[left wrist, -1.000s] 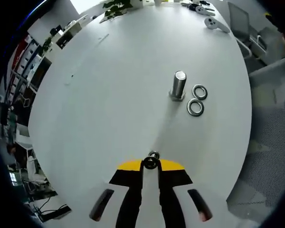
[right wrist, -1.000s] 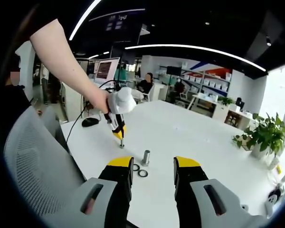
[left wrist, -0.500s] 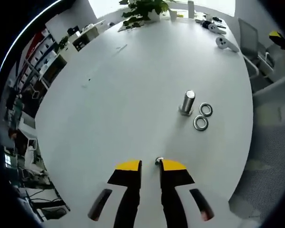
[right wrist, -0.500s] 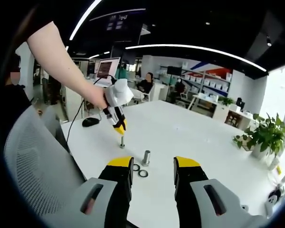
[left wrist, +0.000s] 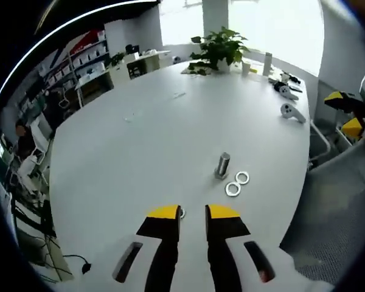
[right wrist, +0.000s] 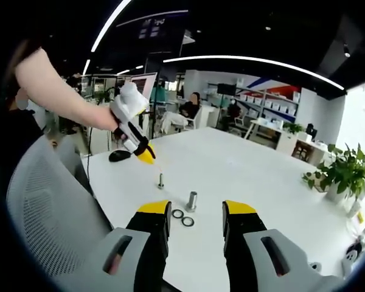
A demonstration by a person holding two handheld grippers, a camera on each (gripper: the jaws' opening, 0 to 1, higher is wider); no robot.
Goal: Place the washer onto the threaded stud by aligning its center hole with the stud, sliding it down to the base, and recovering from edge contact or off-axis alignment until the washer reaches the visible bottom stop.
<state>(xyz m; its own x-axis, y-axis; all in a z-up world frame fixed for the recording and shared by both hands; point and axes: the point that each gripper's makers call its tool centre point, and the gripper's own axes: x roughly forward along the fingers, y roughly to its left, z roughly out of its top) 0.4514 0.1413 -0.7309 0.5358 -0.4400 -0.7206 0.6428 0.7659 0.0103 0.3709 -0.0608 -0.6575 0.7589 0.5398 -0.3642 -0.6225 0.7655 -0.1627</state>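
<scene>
Left gripper view: left gripper (left wrist: 192,213) hangs above the white table (left wrist: 140,140), jaws a narrow gap apart with nothing between them. Just past the left jaw tip sits a small washer (left wrist: 181,213), mostly hidden by the jaw, so I can't tell from here whether it's seated on anything. Further out stands a larger threaded stud (left wrist: 222,165), upright on its hex base, with two spare washers (left wrist: 237,184) lying flat just beside it (staged close, likely so the pick-to-stud travel is short). The other gripper's yellow tips poke in at the far right edge.

Right gripper view: right gripper (right wrist: 196,213) is wide open and empty, parked low near the table edge, pointing at the work area; looks like it's idling or lining up for a pick. The two spare washers (right wrist: 182,218) lie between its jaw tips in the picture, the large stud (right wrist: 191,201) just behind them. Left of that is a small stud (right wrist: 161,180), standing upright, something ring-like at its foot (too small to confirm it's bottomed out). The left gripper (right wrist: 147,158) is held up and clear of it, tilted down toward it.

Judgement: small-stud placement looks finished; the large stud is bare.
</scene>
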